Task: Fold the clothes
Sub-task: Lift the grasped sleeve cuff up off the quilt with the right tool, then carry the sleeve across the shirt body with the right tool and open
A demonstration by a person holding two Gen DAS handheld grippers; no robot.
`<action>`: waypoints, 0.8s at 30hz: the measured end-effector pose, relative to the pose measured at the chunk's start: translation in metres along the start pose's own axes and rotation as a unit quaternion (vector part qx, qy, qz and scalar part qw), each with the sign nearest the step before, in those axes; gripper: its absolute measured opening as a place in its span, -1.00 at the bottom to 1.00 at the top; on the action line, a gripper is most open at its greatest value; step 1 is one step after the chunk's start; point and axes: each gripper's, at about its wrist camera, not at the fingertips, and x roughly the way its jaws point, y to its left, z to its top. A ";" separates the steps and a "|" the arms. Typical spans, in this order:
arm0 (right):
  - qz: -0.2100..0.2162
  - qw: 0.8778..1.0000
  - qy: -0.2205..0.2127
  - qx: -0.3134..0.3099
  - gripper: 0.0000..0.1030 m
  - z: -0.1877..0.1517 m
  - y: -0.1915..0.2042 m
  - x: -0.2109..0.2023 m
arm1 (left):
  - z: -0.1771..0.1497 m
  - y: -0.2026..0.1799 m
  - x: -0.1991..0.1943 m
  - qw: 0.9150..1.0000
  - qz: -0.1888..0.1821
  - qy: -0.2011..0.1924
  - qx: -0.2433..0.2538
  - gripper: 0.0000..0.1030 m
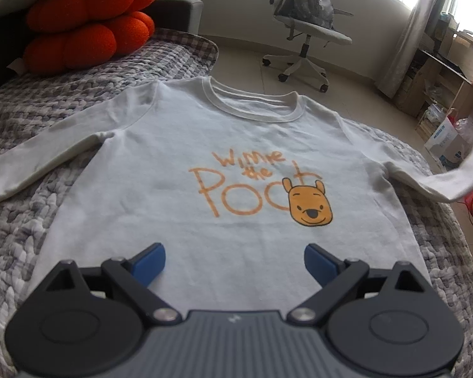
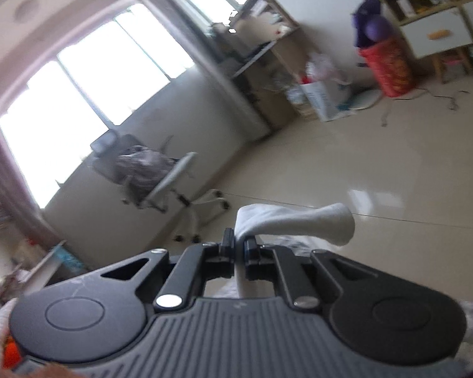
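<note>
My left hand-held gripper (image 1: 235,263) hangs wide open over the bottom of the white shirt (image 1: 224,170), which lies flat on the gray bed (image 1: 31,220). My right hand-held gripper (image 2: 239,247) is pinched tight on the shirt's sleeve (image 2: 299,220), holding it up in the air.

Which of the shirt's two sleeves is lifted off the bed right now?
The sleeve on the picture's right, pinched in the right hand-held gripper. The other sleeve lies flat on the quilt.
</note>
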 end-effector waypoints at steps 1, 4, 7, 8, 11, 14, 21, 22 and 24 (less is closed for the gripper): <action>0.009 1.000 0.001 0.000 -0.87 0.001 0.004 0.000 | 0.001 0.000 -0.001 1.000 -0.002 -0.002 0.001 0.85; 0.035 0.999 0.004 0.001 -0.87 0.002 0.017 0.000 | 0.003 0.001 -0.002 1.000 -0.004 -0.005 0.003 0.85; 0.057 0.998 0.010 0.001 -0.87 0.002 0.029 0.000 | 0.008 0.003 0.000 1.000 0.005 -0.006 0.004 0.85; 0.064 0.998 0.013 0.000 -0.87 0.002 0.033 0.000 | 0.011 0.004 0.000 1.000 0.008 -0.006 0.002 0.85; 0.085 0.996 0.021 -0.006 -0.87 -0.003 0.045 0.000 | 0.020 0.008 0.002 1.000 0.013 -0.007 -0.008 0.85; 0.112 0.993 0.030 -0.011 -0.87 -0.008 0.058 -0.001 | 0.031 0.014 0.002 1.000 0.014 -0.011 -0.020 0.85; 0.175 0.982 0.065 -0.033 -0.87 -0.030 0.093 0.002 | 0.056 0.033 0.001 0.998 0.014 -0.022 -0.049 0.82; 0.181 0.980 0.072 -0.035 -0.87 -0.034 0.098 0.003 | 0.060 0.035 0.002 0.998 0.015 -0.021 -0.051 0.82; 0.193 0.977 0.087 -0.039 -0.87 -0.042 0.105 0.005 | 0.066 0.040 0.005 0.998 0.012 -0.017 -0.057 0.82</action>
